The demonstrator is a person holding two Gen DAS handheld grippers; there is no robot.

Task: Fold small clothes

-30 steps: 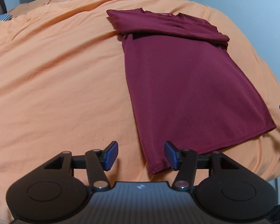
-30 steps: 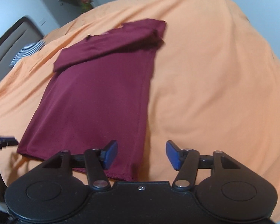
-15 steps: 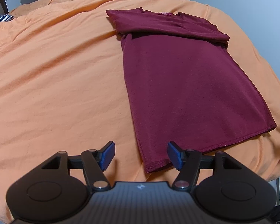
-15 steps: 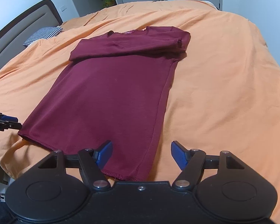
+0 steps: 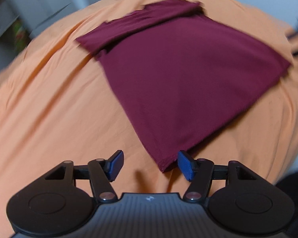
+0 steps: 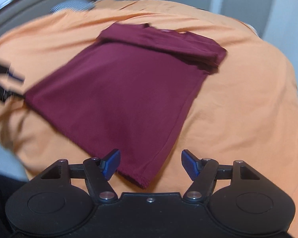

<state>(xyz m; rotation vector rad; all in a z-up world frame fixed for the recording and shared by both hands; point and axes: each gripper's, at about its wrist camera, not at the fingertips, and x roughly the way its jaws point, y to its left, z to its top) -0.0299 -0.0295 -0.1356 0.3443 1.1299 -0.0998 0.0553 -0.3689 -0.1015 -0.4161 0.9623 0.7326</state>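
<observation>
A dark red shirt [image 5: 188,75] lies flat on the orange bed cover [image 5: 49,119], its sleeves folded across the far end. My left gripper [image 5: 150,165] hovers over the shirt's near left hem corner. That corner lies between the blue pads, which do not touch it, and the jaws are closing a little. In the right wrist view the shirt [image 6: 119,91] shows its near right hem corner between the pads of my right gripper [image 6: 149,163], untouched, jaws closing slightly. Both views are blurred.
The orange cover [image 6: 238,109] spreads wide on all sides of the shirt. A headboard and a checked pillow [image 6: 71,6] sit at the far left. The left gripper [image 6: 2,81] shows blurred at the left edge. White cupboards stand behind the bed.
Both grippers have rolled, so the shirt now sits slanted in each view. Each has shifted over its hem corner, which now lies between the pads. The jaws stand slightly wider than a second ago.
</observation>
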